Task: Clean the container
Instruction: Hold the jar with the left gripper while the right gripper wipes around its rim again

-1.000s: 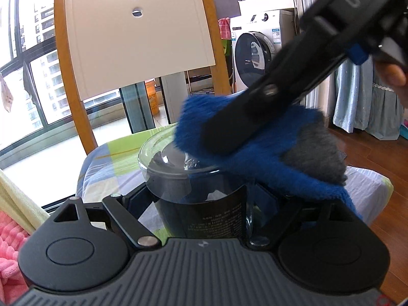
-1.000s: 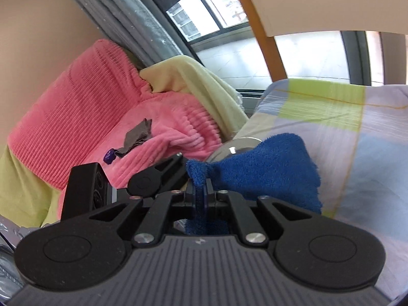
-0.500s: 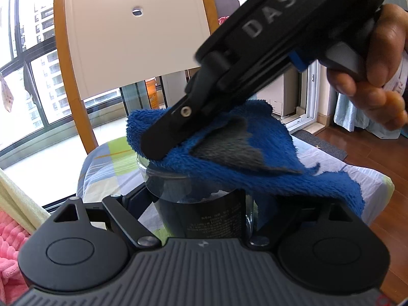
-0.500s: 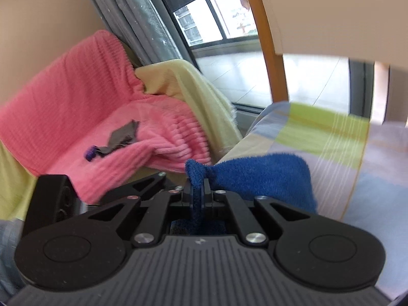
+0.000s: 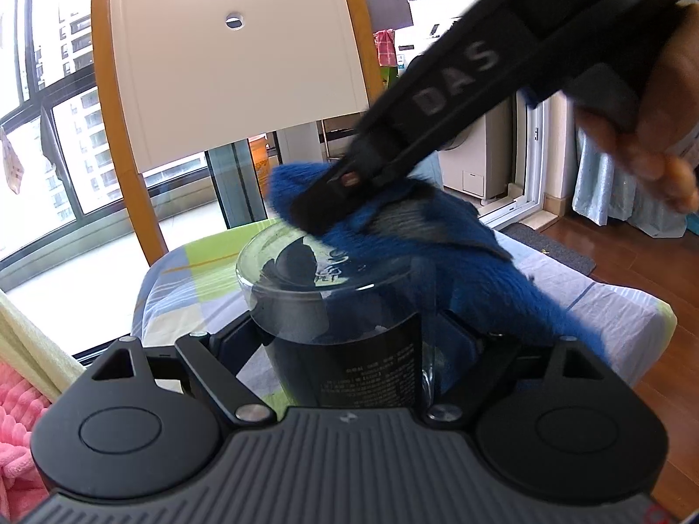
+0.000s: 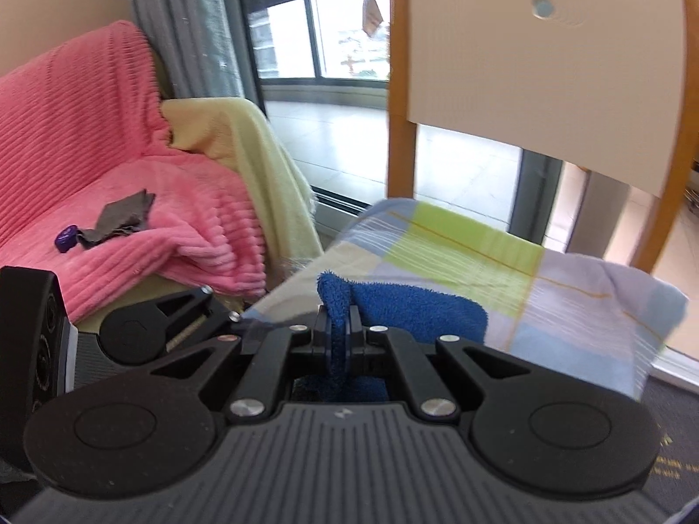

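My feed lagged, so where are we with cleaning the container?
Done: the left gripper is clamped on the glass container, and the right gripper is shut on the blue cloth.
In hand: the cloth is pressed on the container's top and right side.
Left: the left and front glass look uncovered; cleanliness can't be judged.

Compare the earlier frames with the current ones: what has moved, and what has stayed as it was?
The right gripper has swept the blue cloth back and forth across the top of the glass container. Nothing was grasped or released: the left gripper stays clamped on the container, the right on the cloth.
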`<state>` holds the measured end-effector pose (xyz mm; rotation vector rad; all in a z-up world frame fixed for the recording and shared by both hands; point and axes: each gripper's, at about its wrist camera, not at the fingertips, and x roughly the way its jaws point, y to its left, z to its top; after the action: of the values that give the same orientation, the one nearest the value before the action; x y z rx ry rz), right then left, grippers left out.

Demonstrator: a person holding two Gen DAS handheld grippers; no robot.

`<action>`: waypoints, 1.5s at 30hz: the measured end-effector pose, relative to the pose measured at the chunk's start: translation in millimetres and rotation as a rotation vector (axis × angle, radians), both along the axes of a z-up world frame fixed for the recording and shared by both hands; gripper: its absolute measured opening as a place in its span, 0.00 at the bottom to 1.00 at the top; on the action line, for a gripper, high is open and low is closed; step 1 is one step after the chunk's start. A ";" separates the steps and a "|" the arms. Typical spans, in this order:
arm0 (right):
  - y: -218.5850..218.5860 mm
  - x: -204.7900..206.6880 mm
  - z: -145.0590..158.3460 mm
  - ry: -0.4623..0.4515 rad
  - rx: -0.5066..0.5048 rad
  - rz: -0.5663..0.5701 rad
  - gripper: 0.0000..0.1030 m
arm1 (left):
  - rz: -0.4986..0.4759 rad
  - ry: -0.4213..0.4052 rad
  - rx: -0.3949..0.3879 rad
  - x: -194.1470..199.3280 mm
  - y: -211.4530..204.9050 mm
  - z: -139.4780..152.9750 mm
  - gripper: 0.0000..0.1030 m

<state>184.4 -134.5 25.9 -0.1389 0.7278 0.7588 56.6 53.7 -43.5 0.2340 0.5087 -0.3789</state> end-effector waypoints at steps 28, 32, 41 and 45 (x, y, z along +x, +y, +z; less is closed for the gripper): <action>-4.4 18.0 -23.7 0.222 0.345 0.208 0.05 | -0.002 0.017 -0.002 -45.3 178.9 57.9 0.83; 7.5 21.4 -17.8 0.139 0.281 0.172 0.04 | -0.027 0.010 0.010 -31.1 82.8 39.3 0.83; -3.7 34.3 -13.0 0.051 0.205 0.004 0.03 | -0.024 0.015 0.000 -43.3 111.1 51.2 0.83; -27.1 32.5 -10.3 0.029 0.171 -0.129 0.04 | -0.031 0.004 0.010 -52.3 112.6 54.0 0.83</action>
<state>216.8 -161.6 15.6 0.0737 0.6896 0.6976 4.3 166.4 10.5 0.2505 0.5117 -0.4068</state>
